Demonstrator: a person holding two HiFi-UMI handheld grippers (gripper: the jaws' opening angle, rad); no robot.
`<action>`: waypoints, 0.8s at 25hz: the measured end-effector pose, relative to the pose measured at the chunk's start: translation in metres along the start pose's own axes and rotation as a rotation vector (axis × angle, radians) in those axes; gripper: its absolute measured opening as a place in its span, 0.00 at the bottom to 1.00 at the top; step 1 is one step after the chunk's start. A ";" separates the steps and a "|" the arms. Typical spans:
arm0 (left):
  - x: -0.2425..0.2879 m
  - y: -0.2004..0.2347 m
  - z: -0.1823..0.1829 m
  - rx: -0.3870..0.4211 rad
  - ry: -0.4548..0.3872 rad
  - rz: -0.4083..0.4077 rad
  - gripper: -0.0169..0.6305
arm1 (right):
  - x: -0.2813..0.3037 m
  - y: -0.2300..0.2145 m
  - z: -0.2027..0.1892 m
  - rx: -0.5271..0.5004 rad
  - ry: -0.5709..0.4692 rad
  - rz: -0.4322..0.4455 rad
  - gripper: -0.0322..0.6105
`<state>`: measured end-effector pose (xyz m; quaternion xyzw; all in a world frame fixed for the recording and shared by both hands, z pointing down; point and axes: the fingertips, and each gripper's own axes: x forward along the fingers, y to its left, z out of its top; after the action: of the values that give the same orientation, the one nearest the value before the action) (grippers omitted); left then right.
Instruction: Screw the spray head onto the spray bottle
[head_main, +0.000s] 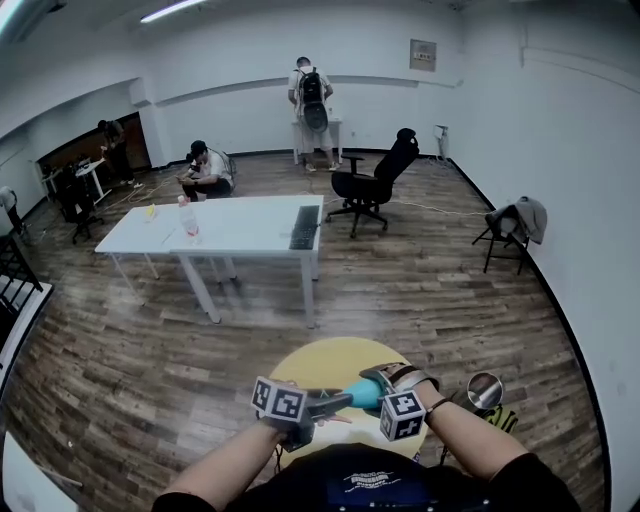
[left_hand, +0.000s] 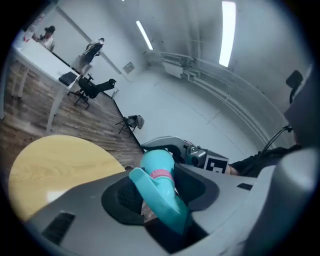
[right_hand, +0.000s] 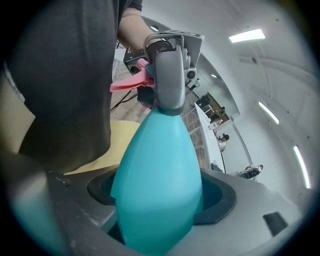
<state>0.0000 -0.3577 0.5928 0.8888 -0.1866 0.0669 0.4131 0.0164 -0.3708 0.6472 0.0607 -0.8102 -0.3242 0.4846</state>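
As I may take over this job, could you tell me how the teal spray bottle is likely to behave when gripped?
The spray bottle looks smooth and tapers toward its neck, so it may slip from the right gripper. Its rounded body would probably roll if laid on the yellow table. It appears to be moulded plastic, likely stiff.

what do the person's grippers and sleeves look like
The left gripper and right gripper are grey plastic with black pads inside the jaws. Each carries a white marker cube printed with black squares. The person wears a black short-sleeved shirt.
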 end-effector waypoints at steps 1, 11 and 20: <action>0.002 -0.002 0.000 0.033 0.015 0.006 0.35 | -0.002 0.000 -0.001 0.007 -0.006 -0.005 0.69; -0.036 -0.001 0.005 -0.177 -0.169 -0.092 0.46 | -0.002 0.010 0.005 0.087 -0.047 0.078 0.69; -0.103 0.030 0.011 -0.266 -0.352 -0.104 0.46 | -0.003 0.009 -0.024 0.115 0.022 0.047 0.69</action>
<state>-0.1066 -0.3552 0.5792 0.8330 -0.2171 -0.1358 0.4905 0.0393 -0.3740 0.6577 0.0729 -0.8235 -0.2647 0.4965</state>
